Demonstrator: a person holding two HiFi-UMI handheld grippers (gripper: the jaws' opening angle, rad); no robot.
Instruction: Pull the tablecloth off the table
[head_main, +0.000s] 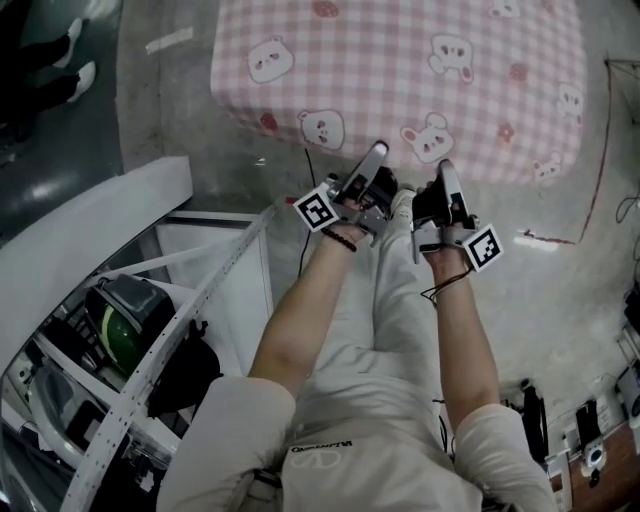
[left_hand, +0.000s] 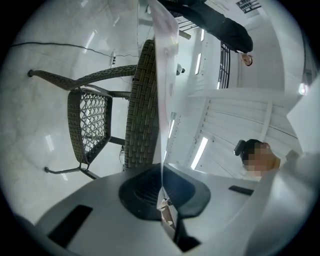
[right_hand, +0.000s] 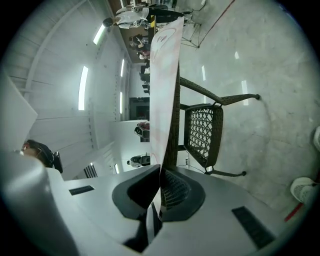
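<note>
My left gripper (head_main: 377, 152) and right gripper (head_main: 445, 167) each clamp the tablecloth (head_main: 400, 60) hem; an uneven pull could slip it free

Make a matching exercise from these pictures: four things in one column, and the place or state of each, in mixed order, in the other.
1. pink checked tablecloth with bear faces
2. dark woven wicker chair
3. green and black round object
4. left gripper and right gripper

A. low at the head view's left, among white bars
B. shut on the tablecloth's near edge
C. spread flat, edges hanging
D. on the floor beyond the hanging tablecloth

Pairs: 1-C, 2-D, 3-A, 4-B
</note>
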